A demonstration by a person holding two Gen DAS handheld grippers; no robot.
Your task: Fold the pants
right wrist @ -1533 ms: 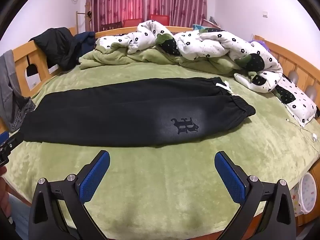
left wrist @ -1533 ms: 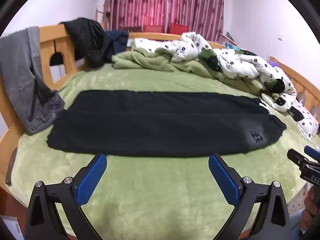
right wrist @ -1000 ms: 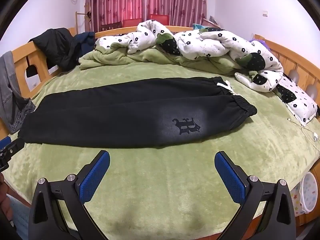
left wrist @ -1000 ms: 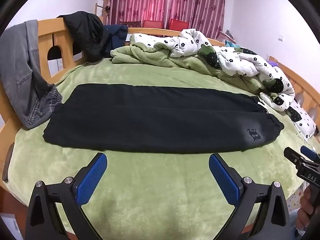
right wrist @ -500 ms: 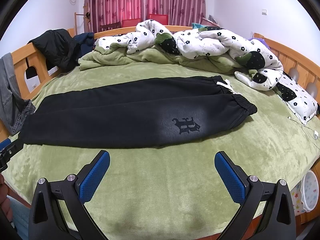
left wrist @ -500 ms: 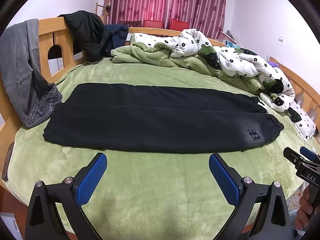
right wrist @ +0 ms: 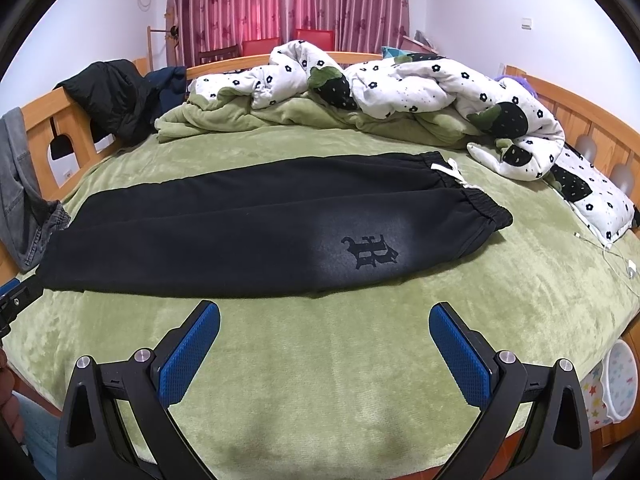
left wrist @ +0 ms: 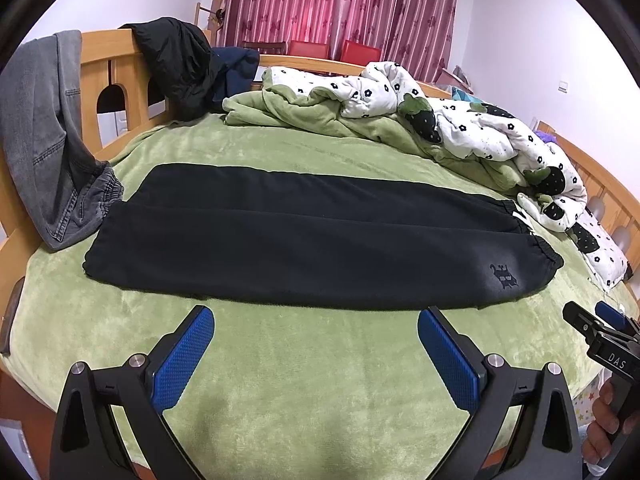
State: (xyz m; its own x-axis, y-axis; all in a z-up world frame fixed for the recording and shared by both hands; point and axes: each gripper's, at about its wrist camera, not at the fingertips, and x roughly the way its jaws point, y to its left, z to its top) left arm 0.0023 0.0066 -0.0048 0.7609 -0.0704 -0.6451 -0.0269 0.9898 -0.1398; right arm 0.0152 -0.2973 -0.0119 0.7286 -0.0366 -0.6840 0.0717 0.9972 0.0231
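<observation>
Almost no movement since half a second ago: only a small shift of both views. Black sweatpants (right wrist: 256, 236) lying flat on the green blanket (right wrist: 328, 364), legs together, waistband (right wrist: 476, 204) toward the flowered quilt (right wrist: 420, 92). Left gripper (left wrist: 316, 332) wide, holding nothing; right gripper (right wrist: 324, 332) wide too, empty, both short of the pants' near edge. Probably soft, thick, light, not slippery; best taken at waistband and cuffs (left wrist: 100, 248).

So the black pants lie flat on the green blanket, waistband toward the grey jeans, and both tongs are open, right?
Not quite: the waistband points away from the grey jeans, as the right wrist view shows. The black pants lie flat on the green blanket, left tongs and right tongs open.
</observation>
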